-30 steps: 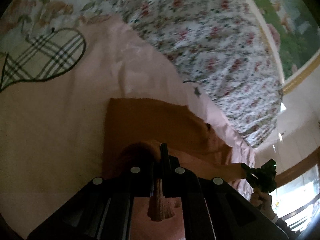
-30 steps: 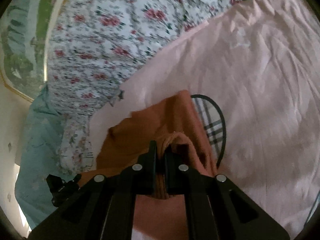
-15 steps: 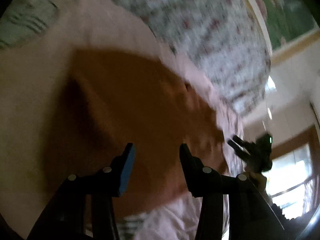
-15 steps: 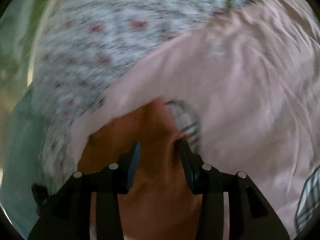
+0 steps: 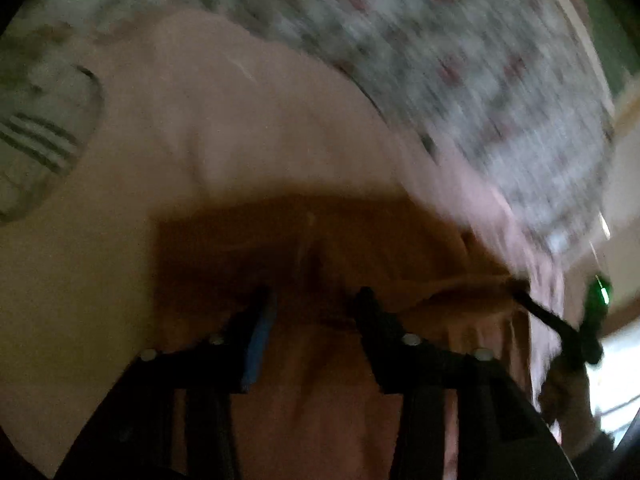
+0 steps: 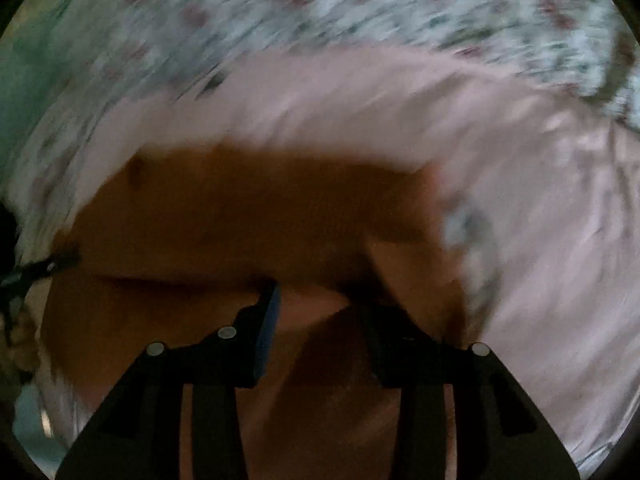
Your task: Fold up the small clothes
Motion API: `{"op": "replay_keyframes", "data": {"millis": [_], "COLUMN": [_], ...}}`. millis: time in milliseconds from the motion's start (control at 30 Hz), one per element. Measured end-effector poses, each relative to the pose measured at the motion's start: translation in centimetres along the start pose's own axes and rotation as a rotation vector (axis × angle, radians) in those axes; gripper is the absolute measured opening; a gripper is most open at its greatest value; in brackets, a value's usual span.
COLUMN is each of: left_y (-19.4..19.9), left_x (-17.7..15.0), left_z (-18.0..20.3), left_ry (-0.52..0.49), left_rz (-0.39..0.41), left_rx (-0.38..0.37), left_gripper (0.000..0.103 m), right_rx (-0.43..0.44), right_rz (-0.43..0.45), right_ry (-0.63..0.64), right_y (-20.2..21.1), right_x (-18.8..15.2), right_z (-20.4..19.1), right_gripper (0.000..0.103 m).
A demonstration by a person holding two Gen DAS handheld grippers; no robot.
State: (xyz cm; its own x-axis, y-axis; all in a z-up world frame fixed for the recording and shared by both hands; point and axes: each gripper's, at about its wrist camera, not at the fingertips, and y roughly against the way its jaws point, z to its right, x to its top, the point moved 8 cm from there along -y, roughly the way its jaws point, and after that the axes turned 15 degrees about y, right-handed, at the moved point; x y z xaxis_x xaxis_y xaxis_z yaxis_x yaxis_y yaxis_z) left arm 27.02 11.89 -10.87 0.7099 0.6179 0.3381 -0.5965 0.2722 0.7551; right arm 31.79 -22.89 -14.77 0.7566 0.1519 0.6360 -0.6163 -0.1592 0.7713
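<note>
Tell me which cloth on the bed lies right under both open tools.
The orange garment: plain rust-orange, lying directly beneath both tools. The pink sheet spreads around it, and the floral quilt sits farther back.

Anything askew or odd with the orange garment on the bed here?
Nothing stands out. The orange garment lies on the pink sheet; both the left gripper and right gripper are open above it. Blur hides finer detail.

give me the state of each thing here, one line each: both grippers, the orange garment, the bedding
left gripper: jaws open, holding nothing, over the garment
right gripper: jaws open, holding nothing, over the garment
orange garment: lying on the sheet, folded over, released
pink sheet: spread out, wrinkled
floral quilt: bunched beyond the sheet, blurred
</note>
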Motion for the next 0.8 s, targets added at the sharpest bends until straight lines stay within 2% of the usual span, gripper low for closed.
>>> {"op": "replay_keyframes", "data": {"millis": [133, 233, 400, 533, 800], "left_y": [1.9, 3.2, 5.3, 6.6, 8.7], "left_x": [3.6, 3.3, -1.5, -6.3, -14.9], "left_z": [-1.6, -3.0, -4.5, -4.4, -4.3], "left_ry": [0.074, 0.102, 0.089, 0.081, 0.051], "left_rz": [0.099, 0.116, 0.070, 0.009, -0.122], "left_rx": [0.030, 0.025, 0.012, -0.032, -0.111], "left_gripper": [0.052, 0.053, 0.053, 0.053, 0.059], "right_rx": [-0.043, -0.027, 0.012, 0.041, 0.071], "right_rz": [0.077, 0.091, 0.055, 0.028, -0.015], "right_ry": [-0.136, -0.184, -0.202, -0.217, -0.249], "right_y": [1.4, 2.2, 3.1, 4.1, 5.5], "right_x": [1.9, 1.8, -1.7, -5.9, -11.1], "right_z": [4.0, 4.8, 3.1, 0.9, -4.0], "right_gripper": [0.042, 0.042, 0.042, 0.042, 0.042]}}
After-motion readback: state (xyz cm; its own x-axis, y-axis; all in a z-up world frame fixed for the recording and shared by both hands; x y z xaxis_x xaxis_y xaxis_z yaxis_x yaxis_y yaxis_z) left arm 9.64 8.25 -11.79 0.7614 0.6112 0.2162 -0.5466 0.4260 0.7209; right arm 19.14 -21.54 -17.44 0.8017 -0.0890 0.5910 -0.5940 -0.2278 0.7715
